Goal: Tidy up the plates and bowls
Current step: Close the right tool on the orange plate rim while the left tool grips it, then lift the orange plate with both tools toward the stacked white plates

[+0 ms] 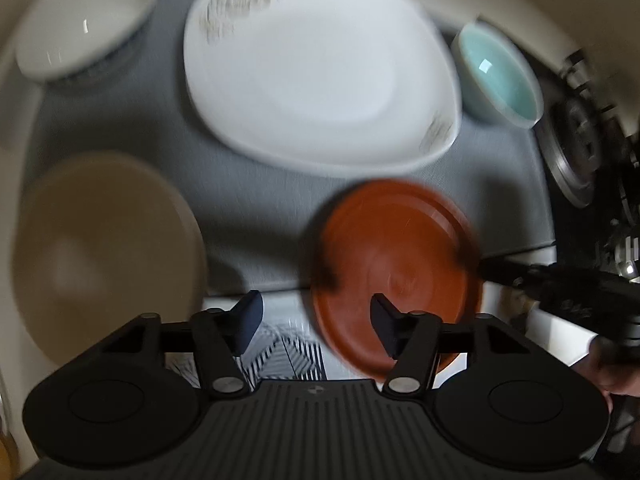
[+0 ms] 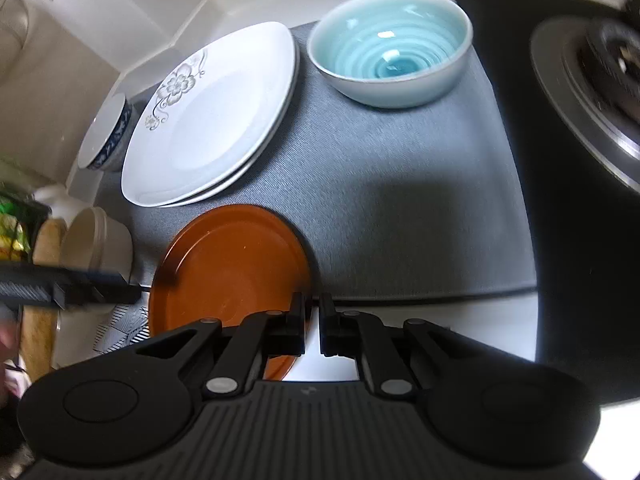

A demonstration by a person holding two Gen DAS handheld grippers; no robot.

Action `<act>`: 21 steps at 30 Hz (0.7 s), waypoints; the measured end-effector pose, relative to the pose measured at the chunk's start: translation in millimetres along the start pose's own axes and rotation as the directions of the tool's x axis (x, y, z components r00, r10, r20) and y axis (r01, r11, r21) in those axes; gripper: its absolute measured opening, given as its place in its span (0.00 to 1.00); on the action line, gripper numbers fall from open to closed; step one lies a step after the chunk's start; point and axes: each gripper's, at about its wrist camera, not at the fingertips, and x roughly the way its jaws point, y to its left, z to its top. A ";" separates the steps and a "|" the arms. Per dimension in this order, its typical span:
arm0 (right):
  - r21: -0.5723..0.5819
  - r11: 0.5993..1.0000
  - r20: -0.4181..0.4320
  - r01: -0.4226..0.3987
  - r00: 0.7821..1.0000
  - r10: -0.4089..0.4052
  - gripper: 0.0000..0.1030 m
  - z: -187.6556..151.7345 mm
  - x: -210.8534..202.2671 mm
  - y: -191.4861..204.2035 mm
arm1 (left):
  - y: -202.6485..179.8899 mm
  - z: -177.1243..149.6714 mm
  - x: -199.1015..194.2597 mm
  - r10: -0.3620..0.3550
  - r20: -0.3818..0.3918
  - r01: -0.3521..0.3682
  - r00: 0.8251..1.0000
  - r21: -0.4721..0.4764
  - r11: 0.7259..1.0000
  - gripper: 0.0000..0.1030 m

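- The left tool (image 1: 316,320) hovers with its fingers spread wide and nothing between them, above the front edge of the worktop (image 2: 420,316); the left wrist view is blurred.
- The right tool (image 2: 313,330) has its fingers pressed nearly together at the right rim of the orange plate (image 2: 228,264); whether they actually pinch that rim cannot be told from the right wrist view.
- In the left wrist view, the orange plate (image 1: 394,268) overhangs the front edge of the grey mat (image 1: 248,208), with the right tool (image 1: 560,292) reaching in to the plate's right rim.
- A beige bowl (image 1: 104,252) sits at the mat's near left corner, well apart from the orange plate; in the right wrist view the same beige bowl (image 2: 98,242) stands just left of the plate.
- Beyond the orange plate, two white plates with a floral print (image 2: 212,120) lie stacked on the grey mat (image 2: 400,200).
- A blue-patterned white bowl (image 2: 106,136) stands just beside the stack, at its far left.
- At the mat's far right corner sits a pale turquoise bowl (image 2: 392,46), near the white plates but not touching them.
- A stove burner (image 2: 592,92) lies to the right of the mat.
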 end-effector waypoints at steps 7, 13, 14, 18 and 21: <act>0.038 0.999 -0.010 -0.020 1.000 0.020 0.38 -4.6 5.0 -2.1 | -0.1 6.7 20.0 -0.070 -0.032 0.070 0.997 -0.023 0.997 0.17; 0.018 1.000 0.017 0.005 1.000 -0.006 0.26 -7.1 6.0 3.5 | 2.0 1.9 24.1 -0.081 -0.020 0.080 0.996 -0.059 0.995 0.08; 0.004 0.999 0.019 0.031 0.999 -0.032 0.14 -7.1 6.0 4.6 | 0.4 2.0 23.5 -0.081 -0.020 0.080 0.996 -0.062 0.995 0.08; 0.030 0.998 0.021 0.048 0.999 -0.049 0.06 -6.1 4.7 -2.4 | 1.8 -1.2 22.1 -0.082 -0.018 0.080 0.996 -0.071 0.994 0.08; 0.008 0.998 0.025 0.058 0.998 -0.058 0.06 -9.3 3.9 -0.8 | -1.3 -0.8 20.7 -0.074 -0.008 0.074 0.997 -0.060 0.995 0.08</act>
